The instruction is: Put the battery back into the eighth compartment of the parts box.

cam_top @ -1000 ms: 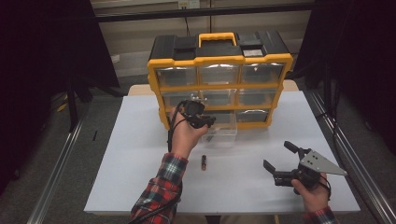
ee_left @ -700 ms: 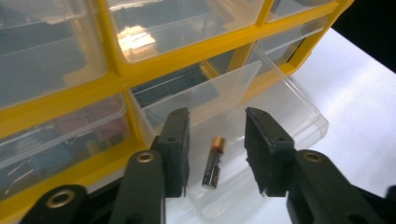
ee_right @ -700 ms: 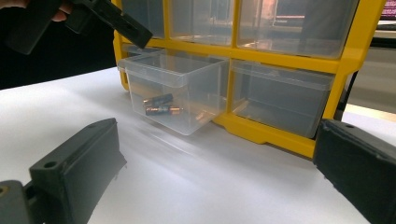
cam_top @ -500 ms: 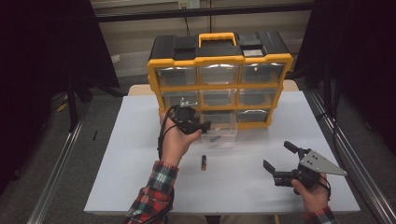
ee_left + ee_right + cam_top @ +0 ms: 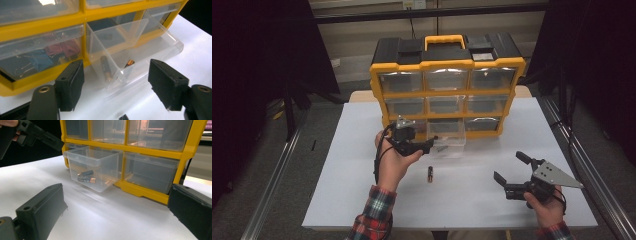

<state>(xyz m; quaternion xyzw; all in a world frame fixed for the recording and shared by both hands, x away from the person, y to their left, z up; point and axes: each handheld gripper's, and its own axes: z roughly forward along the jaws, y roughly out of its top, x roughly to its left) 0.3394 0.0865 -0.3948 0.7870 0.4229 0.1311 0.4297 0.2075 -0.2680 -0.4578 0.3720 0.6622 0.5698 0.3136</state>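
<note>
Looking down from the high view, the left gripper (image 5: 430, 143) sits at the near left corner of a clear drawer (image 5: 447, 143) pulled out of the bottom row of a yellow organizer (image 5: 447, 82); its jaws have just been opening, with nothing between them. One battery (image 5: 429, 173) lies on the white table (image 5: 337, 170) just in front of that hand. The right gripper (image 5: 512, 167) rests low on the table, well apart to the right, jaws spread wide and empty.

From the left gripper view, the two black jaws stand apart with nothing clamped; beyond them the clear drawer (image 5: 132, 50) holds batteries (image 5: 106, 68) on its floor. The neighbouring drawer (image 5: 42, 53) holds coloured binder clips.

From the right gripper view, its jaws gape wide on bare table (image 5: 112, 212). The clear drawer (image 5: 93, 167) juts from the organizer (image 5: 185, 152) with two batteries (image 5: 86, 177) inside, and the left gripper (image 5: 53, 143) hovers by its far rim
</note>
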